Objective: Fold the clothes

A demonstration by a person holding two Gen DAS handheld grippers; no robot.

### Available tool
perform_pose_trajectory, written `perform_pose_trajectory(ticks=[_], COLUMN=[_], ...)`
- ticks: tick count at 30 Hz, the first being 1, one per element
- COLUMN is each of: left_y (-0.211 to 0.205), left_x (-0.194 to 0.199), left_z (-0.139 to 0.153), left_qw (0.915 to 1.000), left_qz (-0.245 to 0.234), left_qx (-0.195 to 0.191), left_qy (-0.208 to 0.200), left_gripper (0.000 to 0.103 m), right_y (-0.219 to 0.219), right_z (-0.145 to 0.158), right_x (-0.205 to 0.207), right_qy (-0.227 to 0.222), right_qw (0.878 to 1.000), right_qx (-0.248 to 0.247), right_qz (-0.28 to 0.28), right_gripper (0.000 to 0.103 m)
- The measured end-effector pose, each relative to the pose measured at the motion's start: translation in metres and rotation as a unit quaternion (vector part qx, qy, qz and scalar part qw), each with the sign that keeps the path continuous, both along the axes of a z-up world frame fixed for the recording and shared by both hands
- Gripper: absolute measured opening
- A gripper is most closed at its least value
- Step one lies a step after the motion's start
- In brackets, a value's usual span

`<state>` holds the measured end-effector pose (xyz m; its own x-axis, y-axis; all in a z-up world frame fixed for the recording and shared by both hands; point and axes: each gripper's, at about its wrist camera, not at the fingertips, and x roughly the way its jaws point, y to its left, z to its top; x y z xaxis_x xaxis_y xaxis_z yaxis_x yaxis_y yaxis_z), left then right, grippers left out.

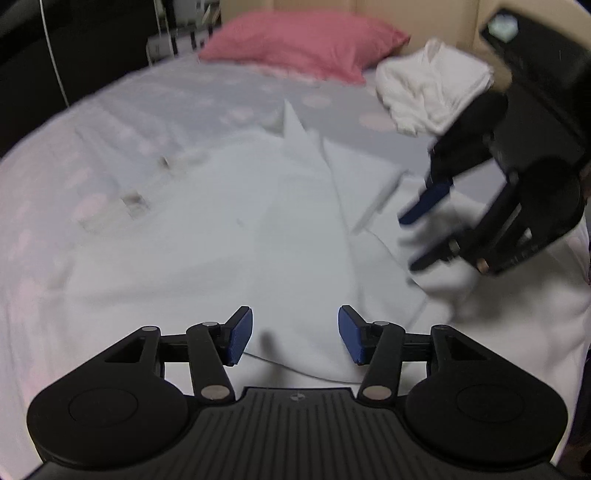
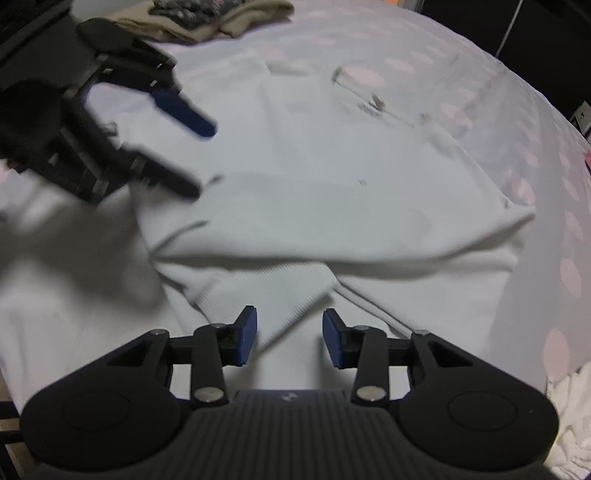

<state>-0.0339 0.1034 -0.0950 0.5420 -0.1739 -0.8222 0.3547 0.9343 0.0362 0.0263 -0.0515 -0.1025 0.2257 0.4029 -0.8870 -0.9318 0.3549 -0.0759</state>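
Dotted pale bedsheet (image 1: 229, 99), pink pillow (image 1: 306, 40), beige headboard (image 1: 424, 18), dark surroundings.

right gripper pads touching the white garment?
Cannot tell. Right wrist view: right gripper open over the white garment, cloth between pads, contact unclear.

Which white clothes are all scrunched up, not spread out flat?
The white bundle beside the pink pillow. The big white garment lies spread across the bed.

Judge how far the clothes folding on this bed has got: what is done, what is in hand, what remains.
Done: a folded white pile sits by the pink pillow. In hand: the white garment lies spread and partly folded over; the left claw and right claw are both open, gripping nothing. Left: finishing this garment's folds, and likely the beige and dark clothes beyond.
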Motion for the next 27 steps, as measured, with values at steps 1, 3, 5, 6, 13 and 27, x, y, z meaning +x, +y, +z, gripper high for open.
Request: perform_pose_trajectory(ticks=[1, 3, 5, 6, 13, 27], left_y=[-0.008, -0.021, -0.029, -0.034, 0.018, 0.192], left_x=[0.002, 0.004, 0.006, 0.006, 0.032, 0.026], left_z=[-0.005, -0.013, -0.019, -0.023, 0.013, -0.002], left_qw=[0.9999, 0.9994, 0.9988, 0.9982, 0.9916, 0.9034], left_qz=[0.003, 0.007, 0.009, 0.01, 0.092, 0.388], left_qx=[0.001, 0.004, 0.027, 0.039, -0.065, -0.143], left_qy=[0.014, 0.034, 0.04, 0.044, 0.063, 0.113], left_gripper=[0.049, 0.047, 0.047, 0.046, 0.001, 0.005], right_y=[-0.004, -0.01, -0.012, -0.014, -0.019, -0.001], right_z=[0.0, 0.001, 0.003, 0.004, 0.009, 0.013], right_x=[0.003, 0.01, 0.014, 0.013, 0.006, -0.005], right_qy=[0.0, 0.001, 0.002, 0.002, 0.005, 0.002], right_qw=[1.0, 1.0, 1.0, 1.0, 1.0, 1.0], right_qx=[-0.001, -0.001, 0.003, 0.005, 0.023, 0.029], right_qz=[-0.007, -0.02, -0.026, -0.027, -0.01, 0.003], right_gripper=[0.043, 0.043, 0.043, 0.043, 0.043, 0.043])
